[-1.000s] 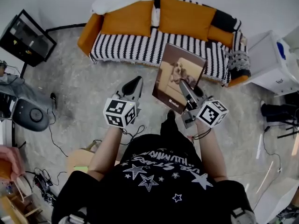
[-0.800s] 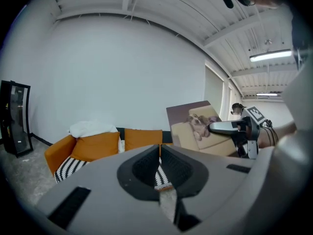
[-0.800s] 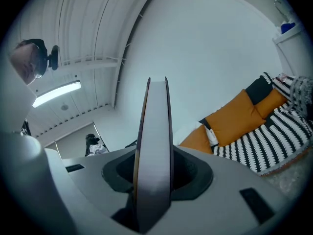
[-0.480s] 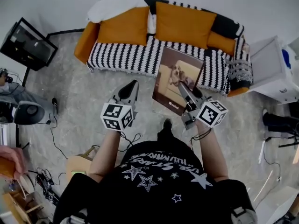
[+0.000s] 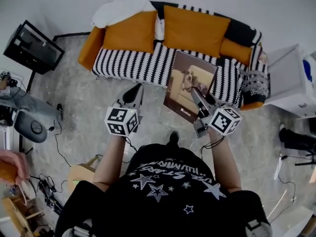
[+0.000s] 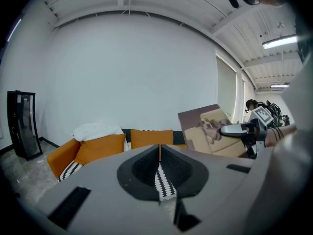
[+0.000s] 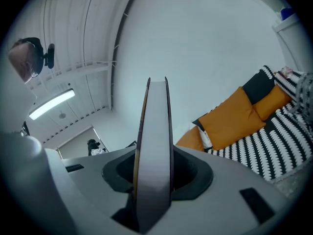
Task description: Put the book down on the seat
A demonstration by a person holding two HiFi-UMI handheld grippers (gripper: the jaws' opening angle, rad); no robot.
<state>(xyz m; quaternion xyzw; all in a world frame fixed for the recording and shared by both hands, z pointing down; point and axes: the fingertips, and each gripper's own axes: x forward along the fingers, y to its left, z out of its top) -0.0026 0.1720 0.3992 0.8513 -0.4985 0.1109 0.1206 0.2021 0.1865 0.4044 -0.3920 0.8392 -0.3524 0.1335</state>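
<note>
Book [image 5: 181, 80], brown cover with a dog photo, sits mid-frame clamped edge-on in the right gripper [image 5: 196, 92]; left gripper [image 5: 137, 88] is closed and empty.

A black screen [image 5: 32, 47] stands on its stand at the left of a mottled grey floor [image 5: 84, 102]. Nearer along that side sits a grey, round-bodied machine [image 5: 29, 127], with thin black cables [image 5: 58, 149] trailing from it. A low pale wooden piece, perhaps a stool [image 5: 83, 173], is close by. At the right stands a white cabinet [image 5: 289, 83]. The wall [image 5: 64, 4] behind is plain white.
</note>
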